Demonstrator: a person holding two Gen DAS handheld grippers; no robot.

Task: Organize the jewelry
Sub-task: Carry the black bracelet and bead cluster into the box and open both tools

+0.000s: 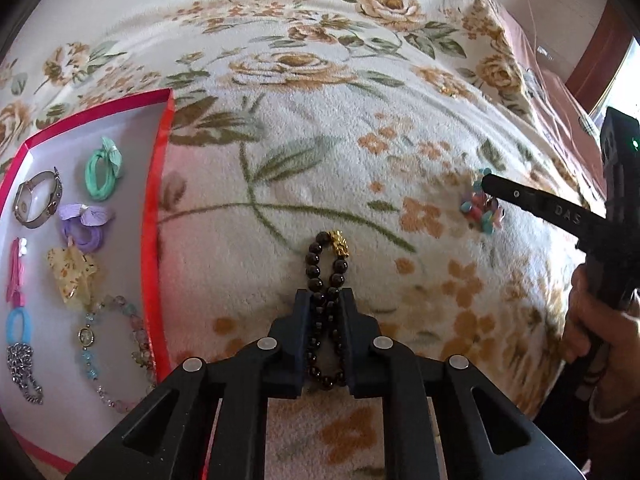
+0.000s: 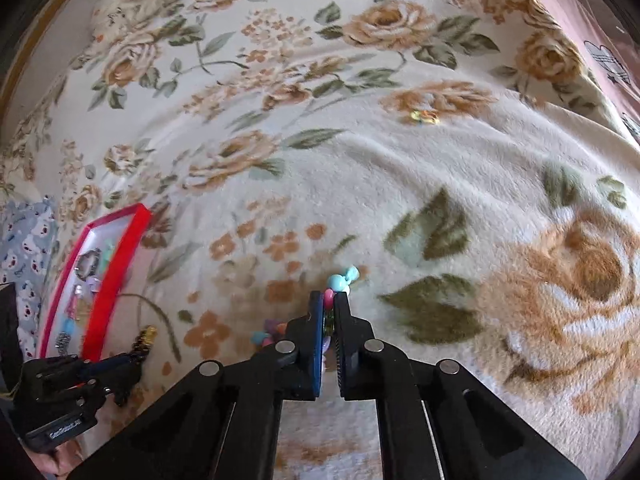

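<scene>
My left gripper [image 1: 325, 296] is shut on a dark bead bracelet [image 1: 327, 264] with a gold charm, over the floral blanket just right of the red box. My right gripper [image 2: 329, 296] is shut on a colourful pastel bead bracelet [image 2: 340, 278]; its turquoise beads stick out past the fingertips. In the left wrist view the right gripper [image 1: 486, 182] reaches in from the right onto the pastel bracelet [image 1: 482, 210]. In the right wrist view the left gripper [image 2: 136, 354] shows at lower left with the dark bracelet [image 2: 145, 338].
A red-rimmed white box [image 1: 158, 184] at left holds a silver watch [image 1: 36, 200], green [image 1: 102, 170] and purple [image 1: 84, 226] hair ties, a chain, a bead bracelet and other pieces. A small gold item [image 2: 424, 117] lies far back on the blanket. The box also shows in the right wrist view [image 2: 116, 268].
</scene>
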